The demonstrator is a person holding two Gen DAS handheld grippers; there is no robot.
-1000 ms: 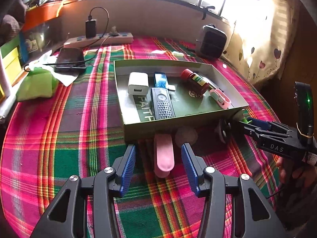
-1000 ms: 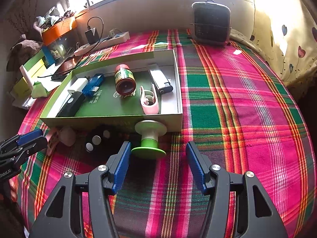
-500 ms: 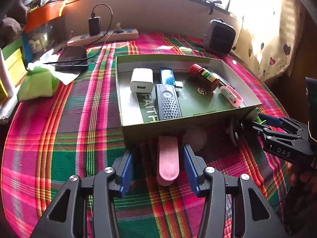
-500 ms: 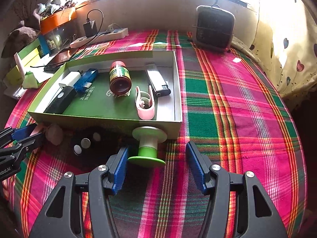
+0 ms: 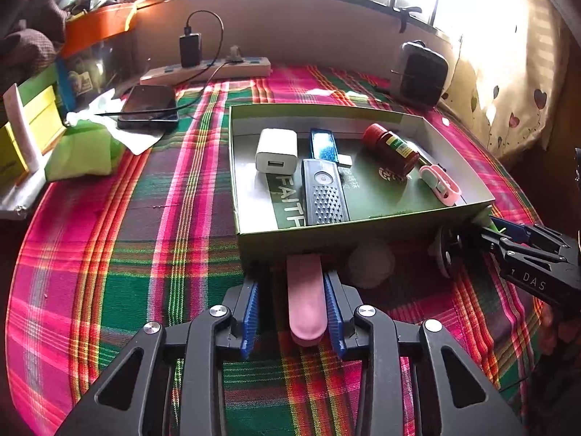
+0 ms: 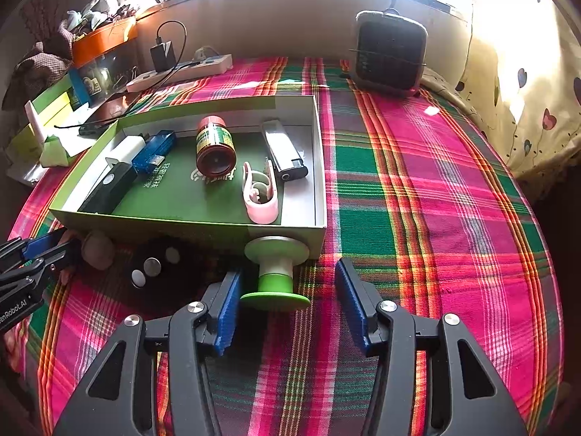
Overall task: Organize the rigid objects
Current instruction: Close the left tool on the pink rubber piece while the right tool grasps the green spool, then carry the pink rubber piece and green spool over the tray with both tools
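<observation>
In the left wrist view, lower centre, the left hand-held gripper (image 5: 292, 312) has narrowed since a second ago and is closing around a pink oblong case (image 5: 305, 303); one pad touches it. In the right wrist view, the right hand-held gripper (image 6: 288, 303) is closing, not yet gripping, a green spool (image 6: 275, 275) beside the green box (image 6: 189, 234). Only this view shows the lighter (image 6: 285, 154).

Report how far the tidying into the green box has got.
Done: the green box already holds a white charger, a black remote, a blue stick, a red-capped bottle, a lighter and a pink clip.
In hand: the left gripper is closing around the pink case; the right gripper is closing around the green spool.
Left: the black disc and pale lump lie outside.
</observation>
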